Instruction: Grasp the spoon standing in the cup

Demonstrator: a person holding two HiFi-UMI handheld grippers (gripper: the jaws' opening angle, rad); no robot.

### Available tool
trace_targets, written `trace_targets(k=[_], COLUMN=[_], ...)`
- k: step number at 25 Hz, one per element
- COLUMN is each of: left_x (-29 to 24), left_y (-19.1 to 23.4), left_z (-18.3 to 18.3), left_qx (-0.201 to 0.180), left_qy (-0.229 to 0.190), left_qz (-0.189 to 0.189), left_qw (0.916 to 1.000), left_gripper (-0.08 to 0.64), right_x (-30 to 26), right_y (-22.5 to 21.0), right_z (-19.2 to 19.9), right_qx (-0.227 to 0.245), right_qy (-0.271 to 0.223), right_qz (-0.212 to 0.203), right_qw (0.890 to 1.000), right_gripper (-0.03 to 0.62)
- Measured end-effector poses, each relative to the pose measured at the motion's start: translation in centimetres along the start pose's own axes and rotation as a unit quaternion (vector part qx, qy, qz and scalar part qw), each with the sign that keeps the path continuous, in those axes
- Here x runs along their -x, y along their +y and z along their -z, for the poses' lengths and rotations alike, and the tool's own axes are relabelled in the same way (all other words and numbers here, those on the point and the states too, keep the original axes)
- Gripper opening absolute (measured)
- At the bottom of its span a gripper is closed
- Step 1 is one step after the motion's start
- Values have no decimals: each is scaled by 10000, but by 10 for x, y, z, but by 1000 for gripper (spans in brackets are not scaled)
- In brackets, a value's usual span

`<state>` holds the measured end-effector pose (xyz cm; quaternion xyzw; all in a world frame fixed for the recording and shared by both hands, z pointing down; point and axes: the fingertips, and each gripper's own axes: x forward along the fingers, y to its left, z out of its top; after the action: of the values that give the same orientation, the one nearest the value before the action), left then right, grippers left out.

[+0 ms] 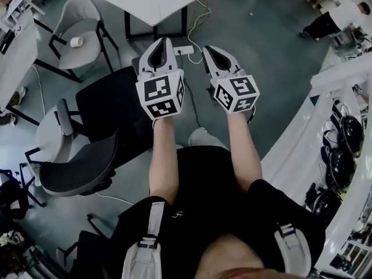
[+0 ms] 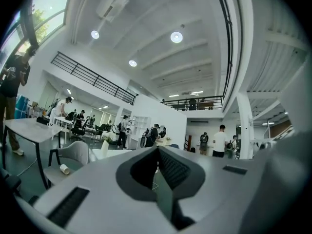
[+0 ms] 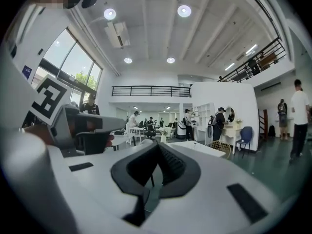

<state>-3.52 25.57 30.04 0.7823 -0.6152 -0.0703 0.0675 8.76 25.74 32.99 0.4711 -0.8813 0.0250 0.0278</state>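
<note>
Above the floor (image 1: 273, 74) at 12 o'clock, left gripper (image 1: 160, 44) and right gripper (image 1: 209, 51) hover, jaws together on nothing, probably a ready pose; no spoon visible; paper cup (image 1: 75, 41) on chair (image 1: 87, 13) at 10 o'clock looks spoonless.

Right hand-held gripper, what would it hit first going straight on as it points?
Likely the white table ahead of the right hand-held gripper; nothing nearer shows, though depth is unclear.
</note>
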Motion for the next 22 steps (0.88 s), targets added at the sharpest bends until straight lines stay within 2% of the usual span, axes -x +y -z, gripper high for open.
trace_targets(k=[4,9,12,15,19,22], left_x=[-11,-35,-51,-72,-118,-154], left_y=[15,2,17,34,36,43], left_z=[-6,-22,-28,-29,-17,0], left_qx=[159,-30,31,78,-171,-151], left_qy=[-89,-206,-280,-266,-33,101], left_qz=[-199,-73,-291,-583,-653,-808], left_qw=[9996,9998,9992,9979,9977,9966], left_gripper=[14,14,14,14,14,14], right_x=[-8,-24,-38,-60,-108,-147], right_y=[-9,-25,-33,-57,-89,-107], right_z=[-13,-33,-35,-31,-22,-12], right_qx=[229,322,406,226,-83,-187], right_qy=[-70,-252,-326,-364,-328,-228], right_qz=[-38,-131,-293,-336,-429,-670], right_qw=[9997,9991,9982,9985,9985,9973], right_gripper=[6,6,6,6,6,6])
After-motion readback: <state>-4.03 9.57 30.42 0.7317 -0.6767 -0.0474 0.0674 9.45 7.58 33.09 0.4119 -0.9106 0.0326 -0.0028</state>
